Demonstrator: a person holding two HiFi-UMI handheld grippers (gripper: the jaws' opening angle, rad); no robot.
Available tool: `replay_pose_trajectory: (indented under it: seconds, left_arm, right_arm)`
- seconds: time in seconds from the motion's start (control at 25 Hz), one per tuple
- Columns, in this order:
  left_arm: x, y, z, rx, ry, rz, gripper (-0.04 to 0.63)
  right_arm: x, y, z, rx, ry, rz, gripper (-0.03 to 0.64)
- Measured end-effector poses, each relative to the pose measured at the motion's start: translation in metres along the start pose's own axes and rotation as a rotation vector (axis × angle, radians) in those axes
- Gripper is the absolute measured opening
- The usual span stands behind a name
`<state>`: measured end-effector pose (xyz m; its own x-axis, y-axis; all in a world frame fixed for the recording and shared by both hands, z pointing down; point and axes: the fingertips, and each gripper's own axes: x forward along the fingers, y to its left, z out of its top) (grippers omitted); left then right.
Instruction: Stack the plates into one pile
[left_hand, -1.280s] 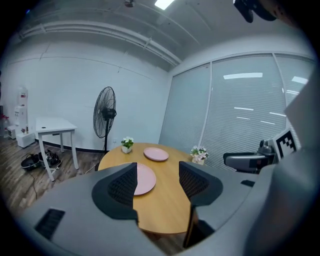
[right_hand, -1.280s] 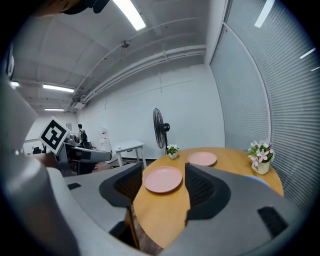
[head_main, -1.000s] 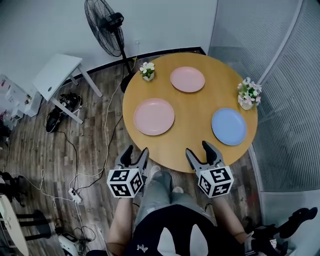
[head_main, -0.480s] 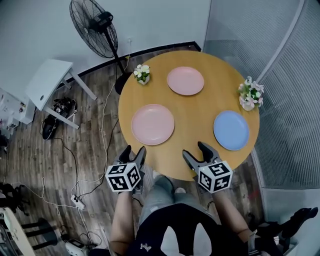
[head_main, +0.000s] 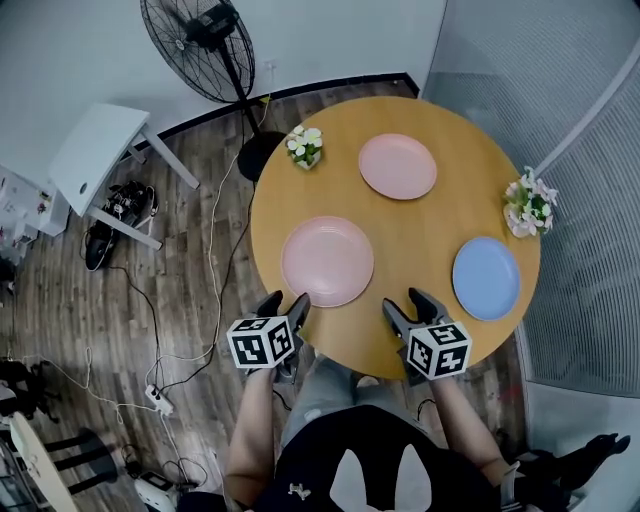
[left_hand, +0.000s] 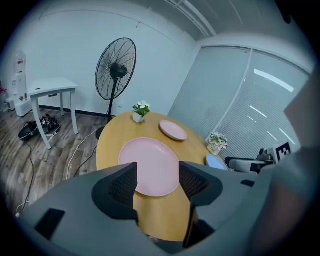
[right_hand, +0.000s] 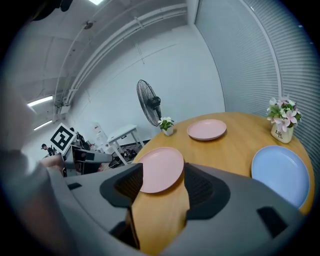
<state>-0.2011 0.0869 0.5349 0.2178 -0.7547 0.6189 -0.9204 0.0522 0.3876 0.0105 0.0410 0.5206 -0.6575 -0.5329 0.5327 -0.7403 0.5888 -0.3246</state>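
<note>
from the head view i get all three plates at once, flat and well apart on the round wooden table (head_main: 420, 235). the near pink plate (head_main: 327, 261) lies just ahead of my left claw (head_main: 285, 303). the far pink plate (head_main: 397, 166) is towards the back edge. the blue plate (head_main: 486, 278) is ahead and to the right of my right claw (head_main: 409, 302). only that view shows the cables on the floor (head_main: 215, 250) and my knees under the table's near edge.

the left claw view shows its two dark jaws wide apart and gripping nothing, with the near pink plate filling the gap beyond them. the right claw view shows its jaws wide too, just after closing a little. they are empty, with the table's near edge and the near pink plate's rim beyond them and the blue plate low at the right.

the plates are plain, round and shallow-rimmed, and the two pink ones match in colour. a small flower pot (head_main: 306, 147) stands at the back left edge, and a second flower pot (head_main: 528, 205) stands near the blue plate.

i hold both claws side by side, tips just over the near edge, tilted down, marker cubes up. neither touches a plate.
</note>
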Motion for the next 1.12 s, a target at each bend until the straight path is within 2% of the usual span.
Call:
replay_pose_trajectory:
  seconds: [0.28, 0.56, 0.92, 1.12]
  left_arm:
    - [0.036, 0.040, 0.004, 0.011, 0.090, 0.021, 0.252]
    - [0.074, 0.065, -0.003, 0.001, 0.190, -0.019, 0.252]
    - [0.117, 0.097, -0.018, -0.034, 0.304, -0.043, 0.252]
    - [0.133, 0.103, -0.022, -0.006, 0.359, -0.042, 0.252]
  right_arm:
    - [0.050, -0.015, -0.014, 0.058, 0.101, -0.037, 0.249]
    - [0.094, -0.023, -0.040, 0.149, 0.206, -0.053, 0.259]
    - [0.136, -0.036, -0.073, 0.259, 0.295, -0.100, 0.247]
    - [0.147, -0.042, -0.085, 0.295, 0.325, -0.123, 0.230]
